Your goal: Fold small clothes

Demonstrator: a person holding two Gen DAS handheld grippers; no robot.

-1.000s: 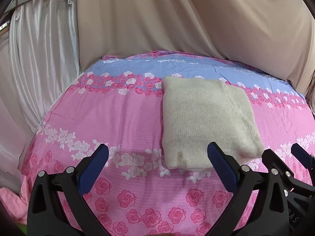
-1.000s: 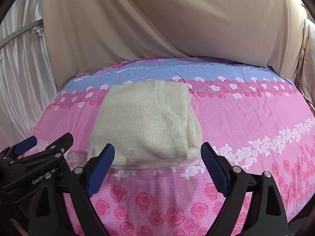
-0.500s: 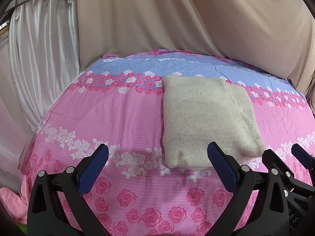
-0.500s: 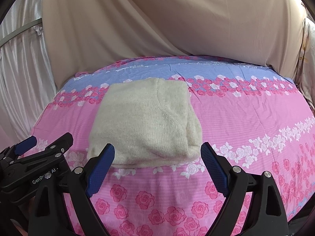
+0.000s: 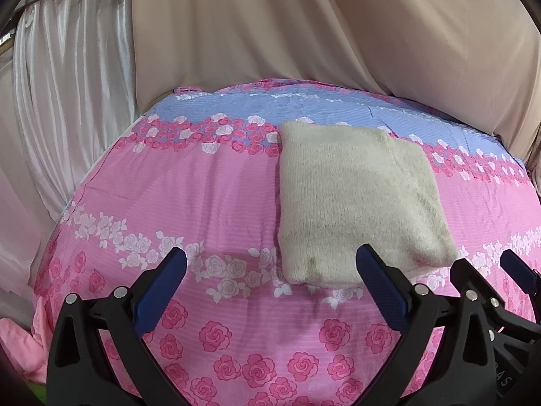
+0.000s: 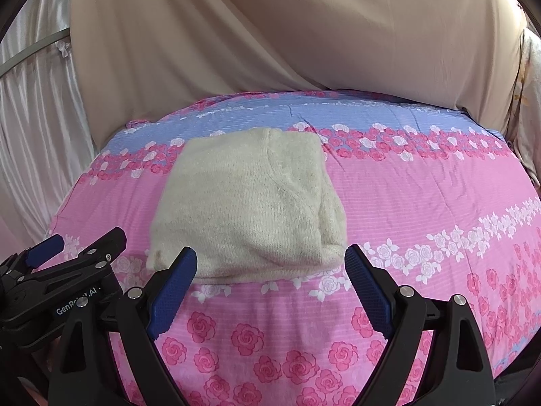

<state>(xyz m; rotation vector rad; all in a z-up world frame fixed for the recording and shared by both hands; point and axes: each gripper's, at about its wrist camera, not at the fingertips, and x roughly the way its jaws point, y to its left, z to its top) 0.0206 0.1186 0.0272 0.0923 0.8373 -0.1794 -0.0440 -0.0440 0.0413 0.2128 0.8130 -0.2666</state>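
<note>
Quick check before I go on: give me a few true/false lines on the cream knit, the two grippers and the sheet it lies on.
1. The cream knit garment lies folded into a compact rectangle. True.
2. The right gripper is clamped on the garment's near edge. False: its jaws stand wide open, short of the edge, holding nothing.
3. The left gripper is open and empty. True.
4. The garment hangs over the side of the bed. False: it lies flat on the floral sheet, with sheet showing around it.
5. The sheet is plain white. False: it is pink with rose bands and a blue stripe at the far end.
</note>
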